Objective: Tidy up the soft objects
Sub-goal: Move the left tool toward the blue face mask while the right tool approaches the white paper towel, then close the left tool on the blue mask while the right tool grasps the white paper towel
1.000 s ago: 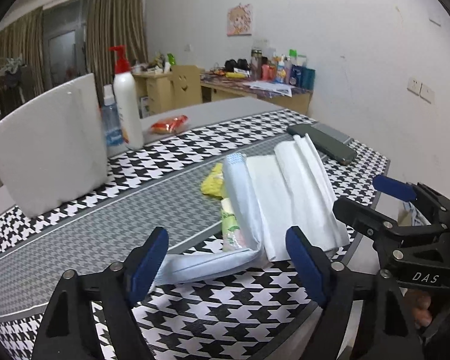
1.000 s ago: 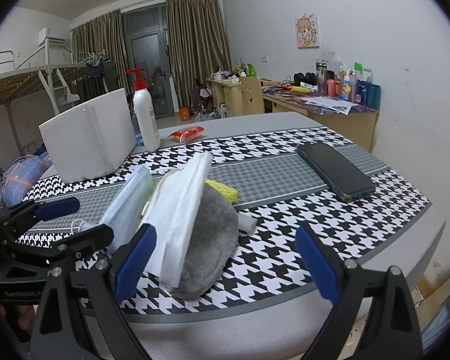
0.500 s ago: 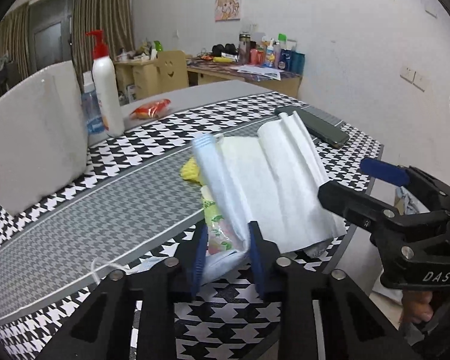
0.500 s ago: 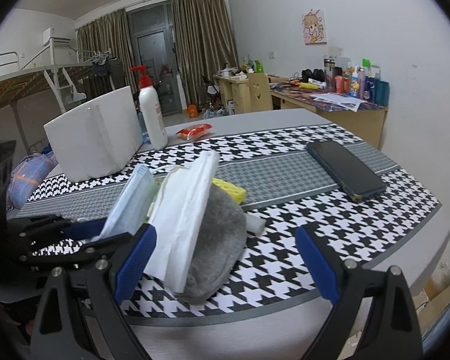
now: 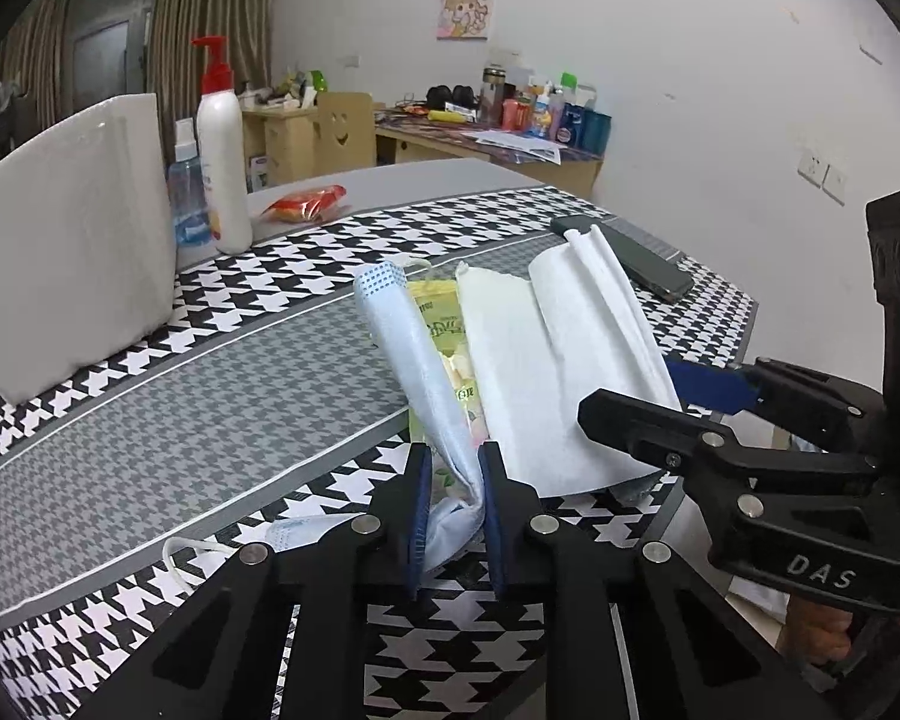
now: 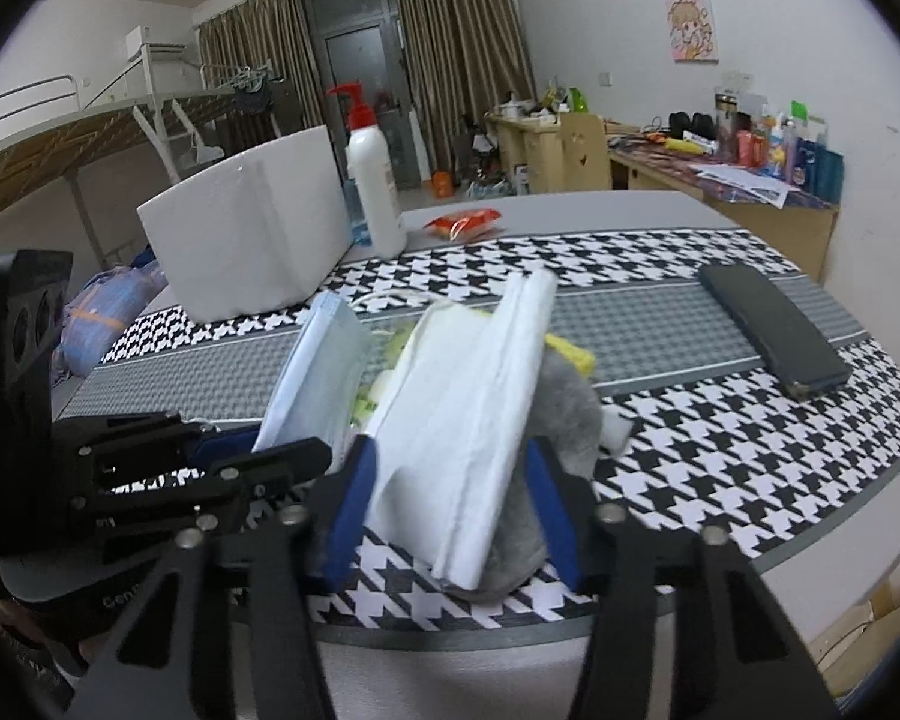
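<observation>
Left wrist: left claw (image 5: 455, 501) has just clamped onto the blue mask (image 5: 417, 354). Right claw (image 6: 450, 516) has been closing around the white cloth (image 6: 474, 396) and grey pad (image 6: 564, 414), all at the counter's (image 5: 180, 408) near edge.

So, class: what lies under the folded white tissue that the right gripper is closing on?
A grey fuzzy cloth shows beneath the white tissue, with a yellow sponge edge behind. Anything deeper is covered.
</observation>
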`<state>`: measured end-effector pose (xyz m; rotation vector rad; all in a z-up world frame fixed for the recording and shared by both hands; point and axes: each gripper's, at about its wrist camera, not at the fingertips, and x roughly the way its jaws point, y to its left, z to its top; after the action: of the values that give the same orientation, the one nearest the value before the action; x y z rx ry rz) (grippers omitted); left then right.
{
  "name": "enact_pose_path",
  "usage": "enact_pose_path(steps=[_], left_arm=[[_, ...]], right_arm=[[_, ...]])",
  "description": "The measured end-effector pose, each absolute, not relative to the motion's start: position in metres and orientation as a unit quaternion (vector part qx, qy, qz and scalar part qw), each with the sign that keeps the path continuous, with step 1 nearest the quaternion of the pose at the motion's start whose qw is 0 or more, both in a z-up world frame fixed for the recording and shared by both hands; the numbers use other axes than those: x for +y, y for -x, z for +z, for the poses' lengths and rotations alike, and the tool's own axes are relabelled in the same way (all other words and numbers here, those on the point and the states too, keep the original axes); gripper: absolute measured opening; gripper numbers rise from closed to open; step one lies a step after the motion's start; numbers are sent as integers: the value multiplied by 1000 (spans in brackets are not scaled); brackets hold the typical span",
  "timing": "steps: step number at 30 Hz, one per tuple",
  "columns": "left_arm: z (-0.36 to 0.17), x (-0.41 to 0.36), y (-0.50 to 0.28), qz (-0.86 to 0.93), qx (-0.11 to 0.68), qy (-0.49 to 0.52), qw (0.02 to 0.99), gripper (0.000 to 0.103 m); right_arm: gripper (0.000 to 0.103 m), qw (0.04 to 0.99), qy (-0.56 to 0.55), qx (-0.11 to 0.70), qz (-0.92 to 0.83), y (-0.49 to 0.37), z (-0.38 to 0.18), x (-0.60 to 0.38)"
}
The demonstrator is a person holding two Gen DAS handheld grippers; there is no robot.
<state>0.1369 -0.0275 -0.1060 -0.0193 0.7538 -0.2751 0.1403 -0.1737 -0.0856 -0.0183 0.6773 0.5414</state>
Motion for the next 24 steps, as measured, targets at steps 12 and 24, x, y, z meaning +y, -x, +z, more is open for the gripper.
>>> enact_pose_path(steps=[12, 24], left_arm=[[-100, -26, -128, -140, 355, 15, 924, 17], [-64, -6, -96, -108, 299, 18, 948, 17]], right_arm=[[9, 900, 21, 346, 264, -136, -85, -168], [7, 916, 20, 300, 266, -119, -52, -166]])
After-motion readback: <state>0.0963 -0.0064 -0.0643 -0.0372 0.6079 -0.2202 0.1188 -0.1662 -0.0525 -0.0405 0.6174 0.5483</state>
